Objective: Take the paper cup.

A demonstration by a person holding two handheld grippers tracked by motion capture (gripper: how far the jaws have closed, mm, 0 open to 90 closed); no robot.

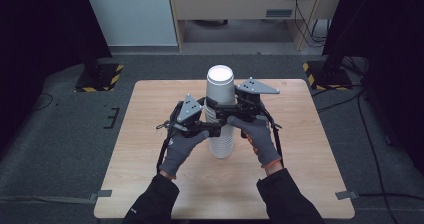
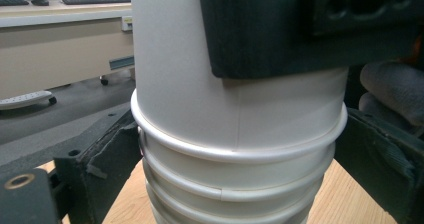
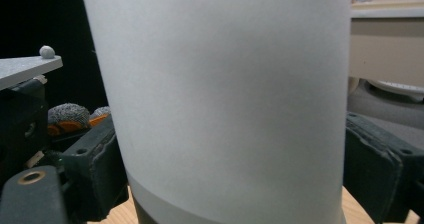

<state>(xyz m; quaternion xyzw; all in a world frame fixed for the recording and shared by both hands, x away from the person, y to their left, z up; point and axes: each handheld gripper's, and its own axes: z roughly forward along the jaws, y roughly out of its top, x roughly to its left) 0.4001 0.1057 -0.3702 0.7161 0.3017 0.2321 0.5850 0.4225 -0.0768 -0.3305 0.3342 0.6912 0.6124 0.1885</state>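
At the middle of the tabletop (image 1: 150,184): stands upright a tall stack of white paper cups (image 1: 220,115), upside down, flat base uppermost.

Writing: none legible on the cups in any view; plain white walls, no print or logo to be read.

Left tool (image 1: 212,129): held in a grey-gloved left hand (image 1: 183,151), jaws set either side of the stack low down, about the rolled rims; in the left gripper view both jaws lie against the rims, so pinching the lower cups (image 2: 235,184).

Right tool (image 1: 220,105): held in a grey-and-orange-gloved right hand (image 1: 257,139), higher on the stack than the left tool; jaws either side of the top cup (image 3: 225,99). In the right gripper view the left jaw touches the wall; at the right jaw contact hard to judge, though the jaw stands just beside the wall. In the left gripper view one black pad lies flat on the top cup's wall.

Top cup: smooth matt white, a faint vertical seam in the left gripper view, its rolled rim sitting just above the rims of the cups beneath.

Lower cups: nested close, rims stacked in tight rings, slightly uneven.

Stack, place: near the middle of the tabletop, a little toward the far edge, between both hands.

Tabletop: pale wood grain, on a grey carpeted floor (image 1: 60,134).
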